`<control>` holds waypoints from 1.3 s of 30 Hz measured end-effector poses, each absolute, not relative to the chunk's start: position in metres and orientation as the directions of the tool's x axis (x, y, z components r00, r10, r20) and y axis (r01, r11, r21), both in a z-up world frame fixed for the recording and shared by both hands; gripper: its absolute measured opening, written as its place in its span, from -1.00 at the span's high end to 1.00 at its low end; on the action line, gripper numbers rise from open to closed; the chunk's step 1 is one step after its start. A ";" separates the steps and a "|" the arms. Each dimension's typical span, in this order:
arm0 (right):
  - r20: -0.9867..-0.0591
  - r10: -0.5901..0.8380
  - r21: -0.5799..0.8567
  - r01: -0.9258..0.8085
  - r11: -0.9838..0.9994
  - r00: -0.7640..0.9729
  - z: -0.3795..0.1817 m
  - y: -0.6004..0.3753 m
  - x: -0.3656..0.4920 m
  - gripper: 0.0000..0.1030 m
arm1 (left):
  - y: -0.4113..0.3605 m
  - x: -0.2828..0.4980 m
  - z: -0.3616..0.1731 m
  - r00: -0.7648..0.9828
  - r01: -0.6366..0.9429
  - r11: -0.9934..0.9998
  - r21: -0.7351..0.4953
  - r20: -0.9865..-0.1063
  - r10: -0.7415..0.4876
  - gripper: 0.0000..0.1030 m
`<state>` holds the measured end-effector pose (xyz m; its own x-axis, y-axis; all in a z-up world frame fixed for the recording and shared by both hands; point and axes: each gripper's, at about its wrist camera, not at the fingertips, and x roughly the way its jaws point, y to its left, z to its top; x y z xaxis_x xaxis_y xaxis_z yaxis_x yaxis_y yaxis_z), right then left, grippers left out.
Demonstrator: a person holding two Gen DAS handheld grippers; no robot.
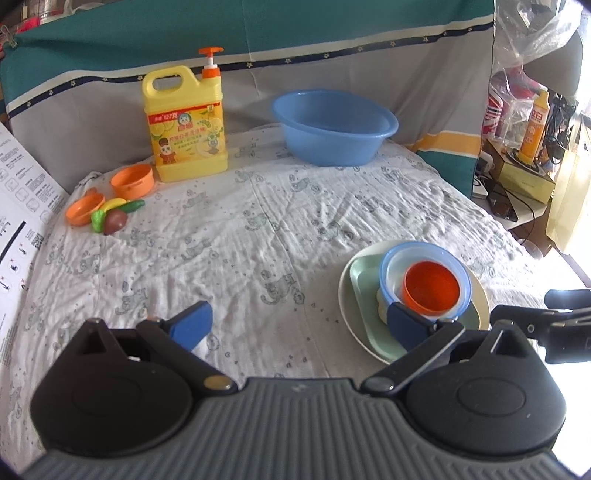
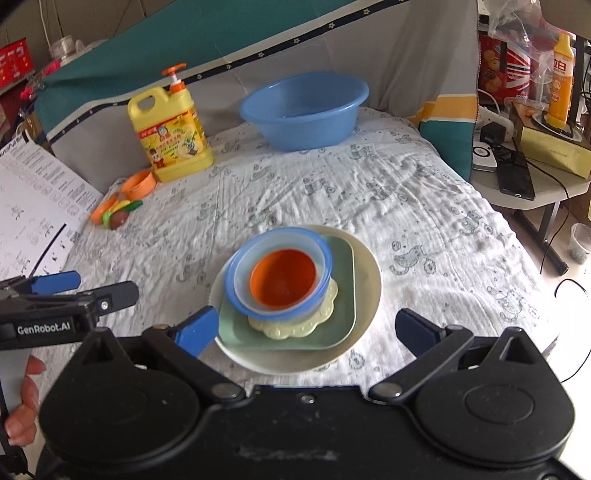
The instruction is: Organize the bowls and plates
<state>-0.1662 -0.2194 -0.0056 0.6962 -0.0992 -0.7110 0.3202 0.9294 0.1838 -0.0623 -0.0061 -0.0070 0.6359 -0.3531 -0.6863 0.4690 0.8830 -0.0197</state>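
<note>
Both hand-held grippers, left (image 1: 301, 325) and right (image 2: 306, 328), are hanging spread and empty; the nested stack (image 2: 291, 288), orange bowl (image 2: 283, 277) innermost, is sitting centre-frame on the bench (image 2: 424, 206); any lift wants a level, square rim grip.

Cat-print tablecloth (image 1: 258, 229), teal striped backdrop (image 1: 258, 33), cluttered side table (image 2: 535, 192)

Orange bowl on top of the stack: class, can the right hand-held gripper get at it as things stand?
Probably yes: the orange bowl sits uppermost and uncovered, and the open right hand-held gripper faces it.
</note>
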 end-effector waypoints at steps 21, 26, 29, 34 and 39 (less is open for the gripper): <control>-0.744 -0.082 0.166 0.303 0.939 0.663 -0.025 -0.215 -0.166 -1.00 | -0.015 -0.064 -0.046 0.539 0.472 0.881 -0.040 -0.778 -0.324 -1.00; -0.742 -0.077 0.164 0.292 0.942 0.666 -0.033 -0.215 -0.163 -1.00 | -0.016 -0.062 -0.054 0.536 0.464 0.885 -0.033 -0.785 -0.310 -1.00; -0.746 -0.073 0.165 0.291 0.942 0.662 -0.038 -0.217 -0.161 -1.00 | -0.019 -0.063 -0.058 0.536 0.468 0.884 -0.020 -0.789 -0.301 -1.00; -0.752 -0.065 0.180 0.300 0.937 0.655 -0.041 -0.221 -0.158 -1.00 | -0.023 -0.064 -0.059 0.540 0.473 0.881 -0.004 -0.789 -0.294 -1.00; -0.749 -0.062 0.185 0.299 0.936 0.660 -0.041 -0.222 -0.158 -1.00 | -0.023 -0.062 -0.059 0.541 0.471 0.882 0.000 -0.790 -0.288 -1.00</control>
